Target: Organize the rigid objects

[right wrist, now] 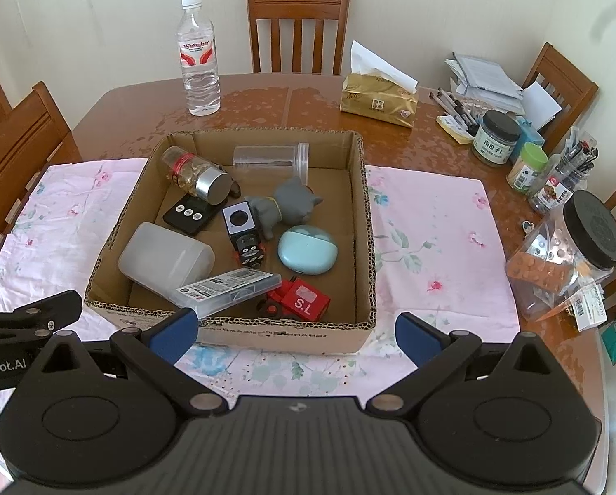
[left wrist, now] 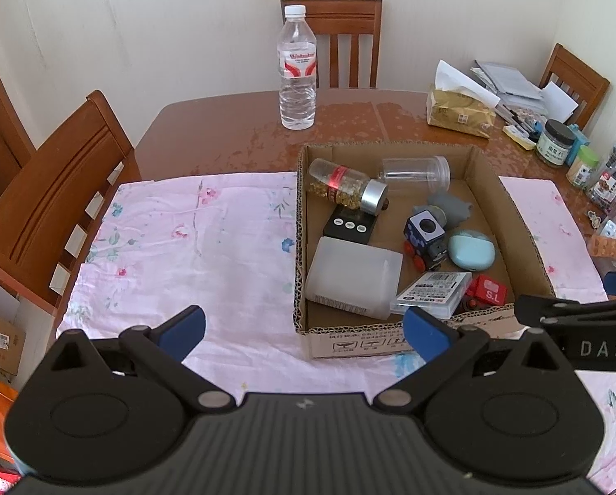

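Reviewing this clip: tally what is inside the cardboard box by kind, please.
Inside the cardboard box:
Bottles and jars: 3 (capsule bottle, clear jar, frosted white container)
Toys: 3 (grey animal figure, black train, red truck)
Cases: 2 (teal earbud case, clear flat case)
Black device with buttons: 1
Total: 9

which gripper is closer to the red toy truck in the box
Right. The right gripper hovers just before the box wall nearest the red toy truck; the left gripper sits farther left, over the cloth.

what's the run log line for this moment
left tool open | right tool open | both empty, near cardboard box | water bottle upright outside box
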Demonstrator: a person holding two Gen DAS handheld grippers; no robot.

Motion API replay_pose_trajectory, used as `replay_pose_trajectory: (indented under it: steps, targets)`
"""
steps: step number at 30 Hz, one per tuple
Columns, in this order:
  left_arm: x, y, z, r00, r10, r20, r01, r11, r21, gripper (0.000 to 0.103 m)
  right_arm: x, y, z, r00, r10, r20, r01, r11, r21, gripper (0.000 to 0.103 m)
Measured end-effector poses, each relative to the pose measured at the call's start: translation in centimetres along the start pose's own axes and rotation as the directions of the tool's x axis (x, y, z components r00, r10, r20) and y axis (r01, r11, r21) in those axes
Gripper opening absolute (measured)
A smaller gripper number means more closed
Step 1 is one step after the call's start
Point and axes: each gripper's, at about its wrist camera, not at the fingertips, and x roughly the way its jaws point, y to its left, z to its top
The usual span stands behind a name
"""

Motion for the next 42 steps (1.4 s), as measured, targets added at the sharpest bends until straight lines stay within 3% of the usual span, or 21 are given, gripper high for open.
replay_pose_trajectory:
  steps: [42]
  targets:
    - [-0.43, -0.39, -0.17, 0.999, 0.032, -0.003, -0.032, 0.999, 0.014, 0.102, -0.28, -0.32, -0.29, 1.000, -0.009, 0.000, 0.009, 1.000, -0.007, 0.103]
